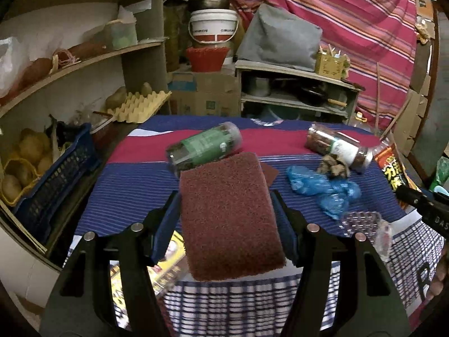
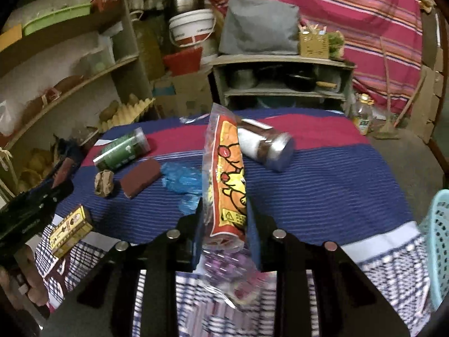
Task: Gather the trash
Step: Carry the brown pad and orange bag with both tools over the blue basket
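One turquoise basket (image 2: 437, 241), right wrist view only

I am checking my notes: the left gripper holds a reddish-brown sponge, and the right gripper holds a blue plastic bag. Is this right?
Not quite. The left gripper does hold the reddish-brown sponge, but the right gripper holds an orange snack wrapper, as the right wrist view shows. The blue plastic bag lies on the table.

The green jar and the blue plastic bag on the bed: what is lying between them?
A reddish-brown scouring pad lies between the green jar and the blue plastic bag, seen in the right wrist view.
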A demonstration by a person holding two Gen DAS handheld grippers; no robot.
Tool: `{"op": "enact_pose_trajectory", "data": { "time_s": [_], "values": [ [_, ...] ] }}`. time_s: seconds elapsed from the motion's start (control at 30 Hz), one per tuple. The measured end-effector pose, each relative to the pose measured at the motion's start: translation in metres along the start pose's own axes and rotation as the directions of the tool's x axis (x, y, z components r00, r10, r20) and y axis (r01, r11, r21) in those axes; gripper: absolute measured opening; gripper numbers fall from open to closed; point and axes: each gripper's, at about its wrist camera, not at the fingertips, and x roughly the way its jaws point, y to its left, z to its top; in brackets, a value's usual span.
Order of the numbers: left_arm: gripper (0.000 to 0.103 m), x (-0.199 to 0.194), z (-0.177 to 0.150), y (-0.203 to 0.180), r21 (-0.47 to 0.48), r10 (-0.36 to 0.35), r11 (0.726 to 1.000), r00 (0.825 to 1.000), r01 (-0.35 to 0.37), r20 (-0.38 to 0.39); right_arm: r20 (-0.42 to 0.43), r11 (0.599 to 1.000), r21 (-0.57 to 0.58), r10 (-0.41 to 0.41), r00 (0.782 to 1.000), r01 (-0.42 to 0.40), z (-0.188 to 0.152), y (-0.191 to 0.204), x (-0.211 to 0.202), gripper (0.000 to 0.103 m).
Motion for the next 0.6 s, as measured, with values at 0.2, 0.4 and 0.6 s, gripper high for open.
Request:
{"op": "enact_pose_trajectory", "data": {
  "time_s": [0.2, 0.4, 0.6],
  "values": [
    [0.063, -0.013, -0.009, -0.033, 0.019, -0.017, 1.0, 1.0, 0.017, 0.006, 0.008, 0.997, 0.062, -0.04, 0.999, 0.04, -0.018, -0.048, -0.021, 0.028],
    [0.063, -0.025, -0.018, -0.072, 0.049, -0.051, 0.998, 0.999, 0.05, 0.016, 0.036, 0.991, 0.106, -0.09, 0.995, 0.086, -0.03, -0.093, -0.047, 0.028],
    [0.063, -0.035, -0.019, -0.114, 0.064, -0.104, 0.993, 0.994, 0.102, 0.025, 0.061, 0.979, 0.143, -0.154, 0.986, 0.144, -0.038, -0.143, -0.079, 0.028]
  ]
}}
